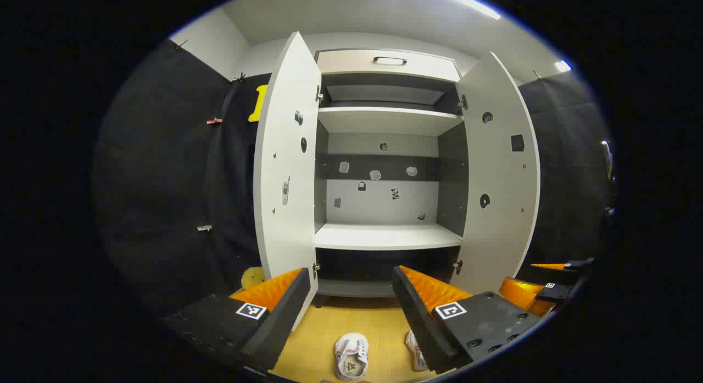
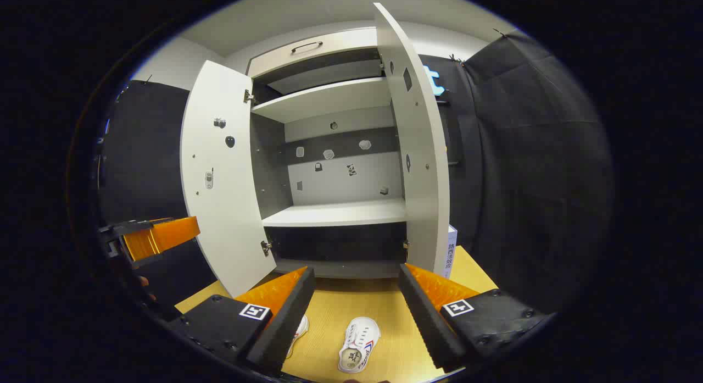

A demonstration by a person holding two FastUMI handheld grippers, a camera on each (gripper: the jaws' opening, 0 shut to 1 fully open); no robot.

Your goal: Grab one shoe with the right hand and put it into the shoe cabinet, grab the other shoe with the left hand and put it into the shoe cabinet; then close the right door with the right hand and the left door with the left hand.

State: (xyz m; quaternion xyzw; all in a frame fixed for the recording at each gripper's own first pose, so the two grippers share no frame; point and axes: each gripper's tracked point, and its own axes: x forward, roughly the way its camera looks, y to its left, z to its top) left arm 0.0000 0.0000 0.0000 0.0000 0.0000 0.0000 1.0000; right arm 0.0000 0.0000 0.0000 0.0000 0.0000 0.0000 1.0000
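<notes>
Both claws gape wide, empty. The right claw (image 2: 356, 300) hangs above the right shoe (image 2: 360, 343), whose long axis points toward the open shoe cabinet (image 2: 335, 212); the left shoe (image 2: 298, 329) lies just beside it.

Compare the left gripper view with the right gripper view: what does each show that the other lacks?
Left gripper view alone: a yellow object on the floor by the left door. Right gripper view alone: a white box behind the right door. Shared: the open cabinet with bare shelves, two shoes on the floor, and both grippers open, left, right, holding nothing.
</notes>
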